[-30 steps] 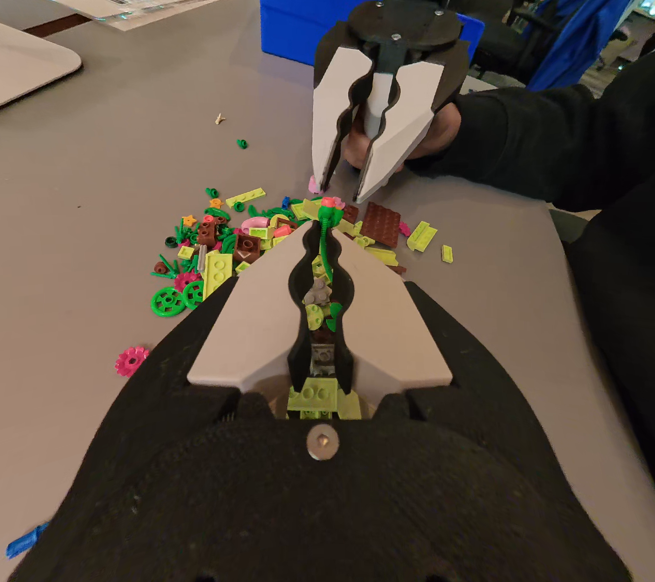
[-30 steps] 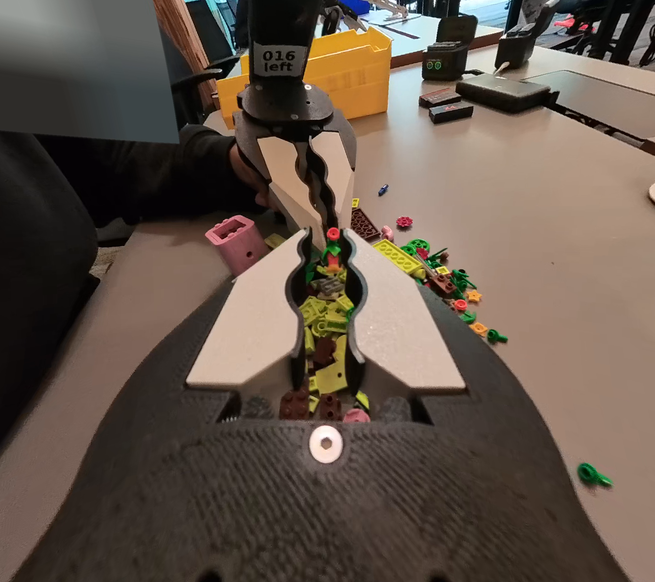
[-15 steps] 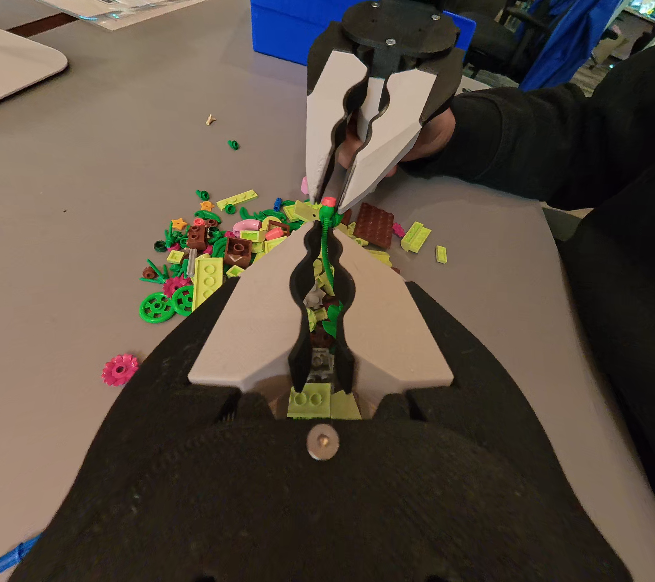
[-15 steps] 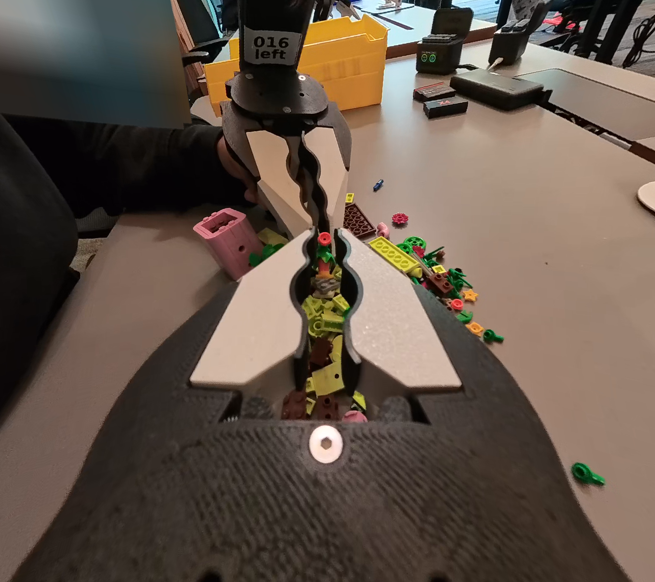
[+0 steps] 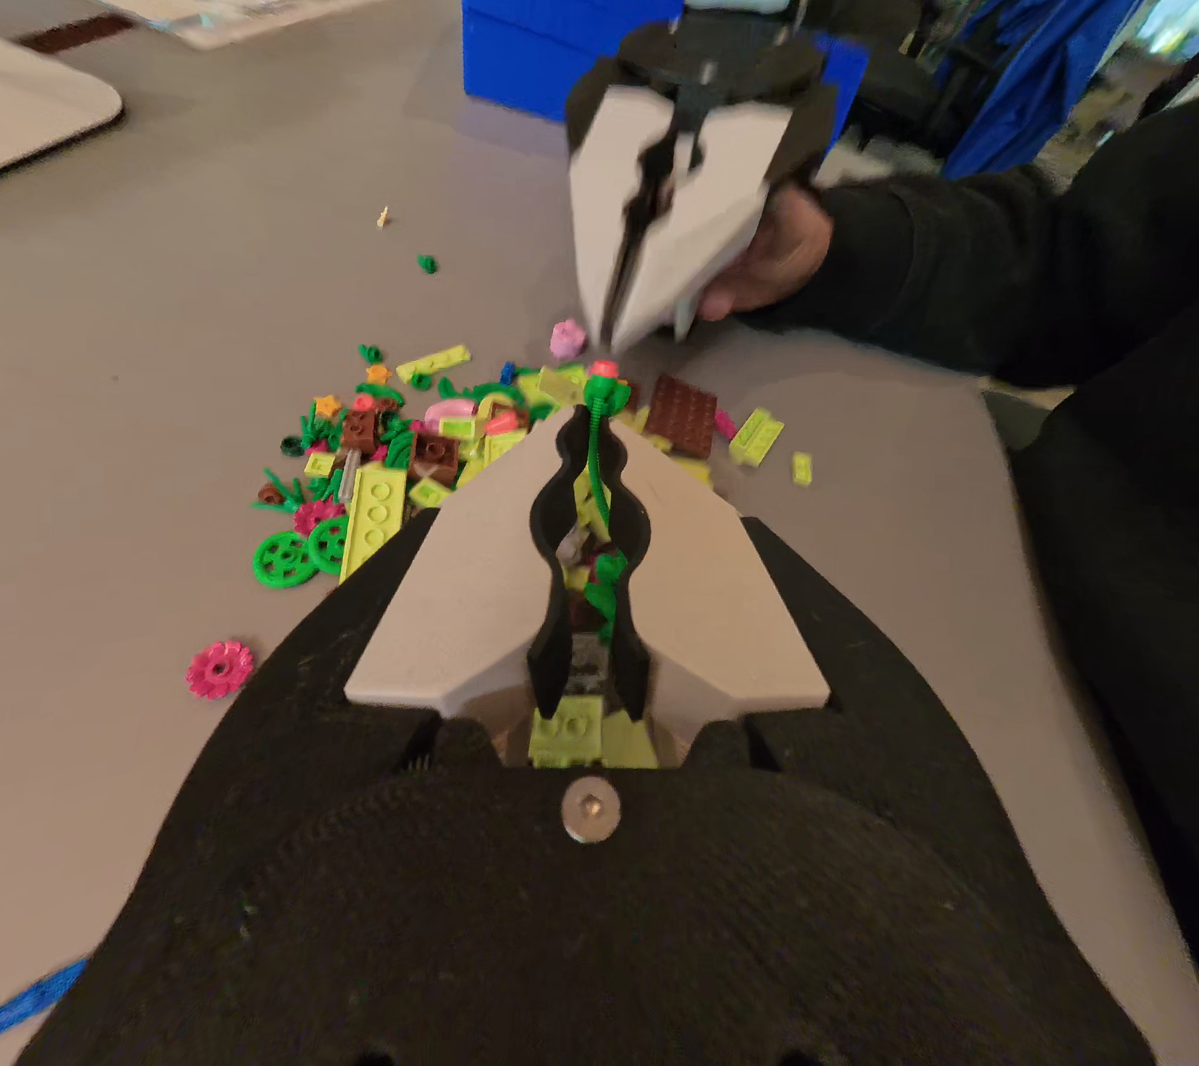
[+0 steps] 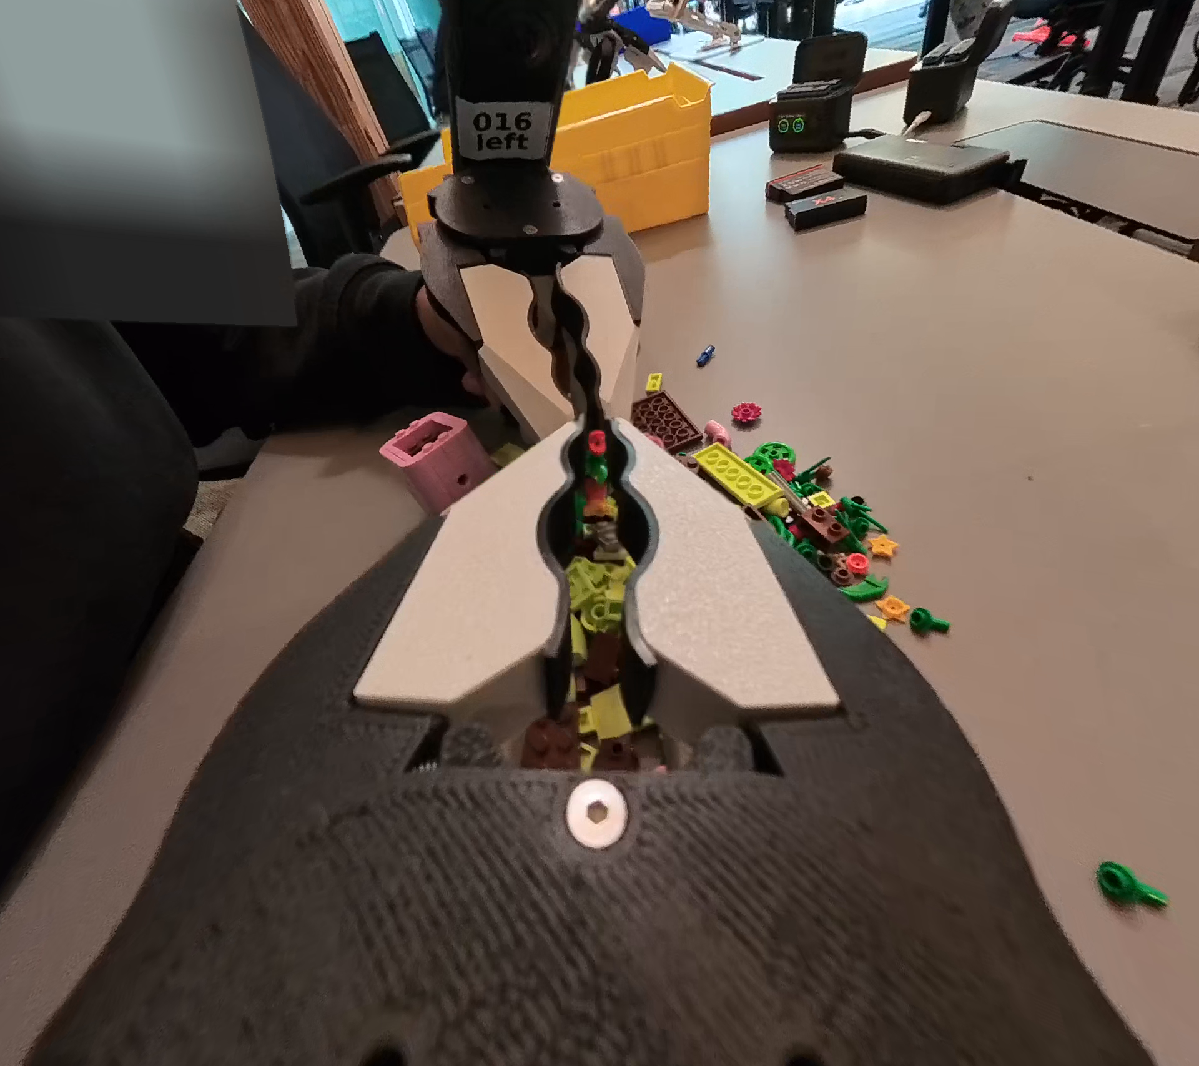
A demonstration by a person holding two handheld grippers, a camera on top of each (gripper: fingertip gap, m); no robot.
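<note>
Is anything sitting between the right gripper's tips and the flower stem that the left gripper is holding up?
Nothing visible does. The left gripper is shut on the green flower stem, its pink bud standing clear above the fingertips. The right gripper hangs just beyond the bud, with only open air between them.

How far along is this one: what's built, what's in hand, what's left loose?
Built: a green stem with a red bud on top. In hand: the left gripper is shut on that stem; the right gripper hovers just above the bud, jaws nearly closed, contents unclear. Left: the pile of small bricks lies loose on the table.
</note>
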